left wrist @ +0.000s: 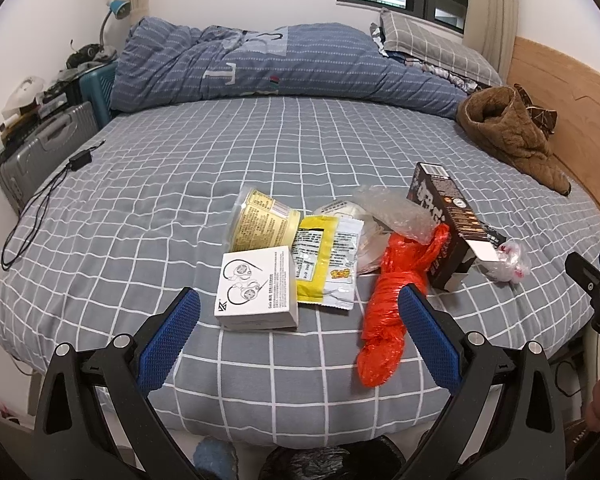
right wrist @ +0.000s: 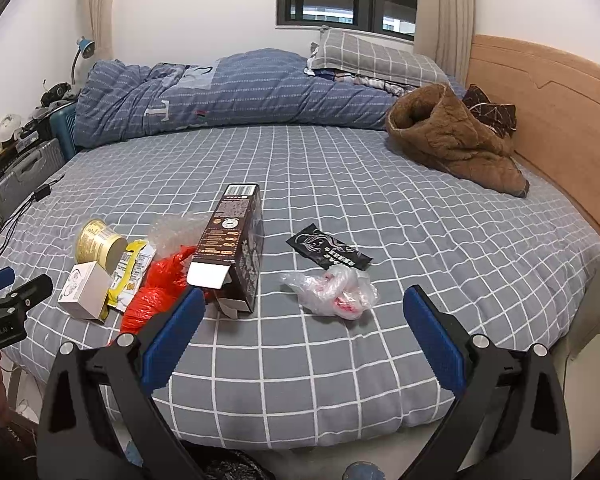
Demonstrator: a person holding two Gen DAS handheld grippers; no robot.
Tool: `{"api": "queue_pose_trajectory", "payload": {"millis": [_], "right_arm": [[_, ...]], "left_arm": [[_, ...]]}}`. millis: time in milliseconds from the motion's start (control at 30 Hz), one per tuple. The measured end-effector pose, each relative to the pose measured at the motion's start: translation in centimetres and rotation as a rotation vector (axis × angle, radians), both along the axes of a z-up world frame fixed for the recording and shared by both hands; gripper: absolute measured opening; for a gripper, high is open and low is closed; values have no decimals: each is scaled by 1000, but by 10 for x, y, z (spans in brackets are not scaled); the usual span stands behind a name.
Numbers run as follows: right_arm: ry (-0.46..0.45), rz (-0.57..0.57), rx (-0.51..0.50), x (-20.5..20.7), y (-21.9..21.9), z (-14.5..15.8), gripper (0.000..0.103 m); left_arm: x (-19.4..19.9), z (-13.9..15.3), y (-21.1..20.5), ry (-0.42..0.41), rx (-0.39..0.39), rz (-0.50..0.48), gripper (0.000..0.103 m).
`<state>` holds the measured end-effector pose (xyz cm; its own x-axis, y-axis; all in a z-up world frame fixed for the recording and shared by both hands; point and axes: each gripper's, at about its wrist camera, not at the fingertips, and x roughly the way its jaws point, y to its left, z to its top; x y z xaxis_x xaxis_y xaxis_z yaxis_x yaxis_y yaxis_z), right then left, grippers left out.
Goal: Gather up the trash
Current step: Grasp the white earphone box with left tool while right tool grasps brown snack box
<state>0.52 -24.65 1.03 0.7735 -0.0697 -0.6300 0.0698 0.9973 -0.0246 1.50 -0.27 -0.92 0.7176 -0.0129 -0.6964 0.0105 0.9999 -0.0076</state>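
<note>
The bed [left wrist: 148, 184] carries the trash near its front edge: brown carton [right wrist: 236, 248], red bag [left wrist: 396, 300], white box [left wrist: 256, 288], clear crumpled bag [right wrist: 336, 288]. Both the left claw [left wrist: 300, 312] and right claw [right wrist: 304, 312] hover spread wide, empty. Collecting has seemingly not begun; next, a claw should descend and pinch one item.

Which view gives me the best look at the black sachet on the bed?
The right wrist view: the black sachet lies flat and unobstructed beyond the clear plastic bag. The left wrist view doesn't show it at all; the brown carton stands in that direction.
</note>
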Motion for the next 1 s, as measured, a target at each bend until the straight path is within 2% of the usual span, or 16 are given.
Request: {"api": "queue_pose_trajectory", "payload": {"millis": [367,467,667,1000], "right_arm": [[48,32,-16,50,42,-23,95],[70,30,-24,65,47,-30,93],[107,19,-16,87,53,-43,89],[143,35,-29,118,64,-58,69]], "left_arm": [[39,-34,26,80,24,61,97],[52,-45,33,109,30,71,97],[75,-63,48,161,0,85,97],[93,-84,53,212,-34,79,96]]}}
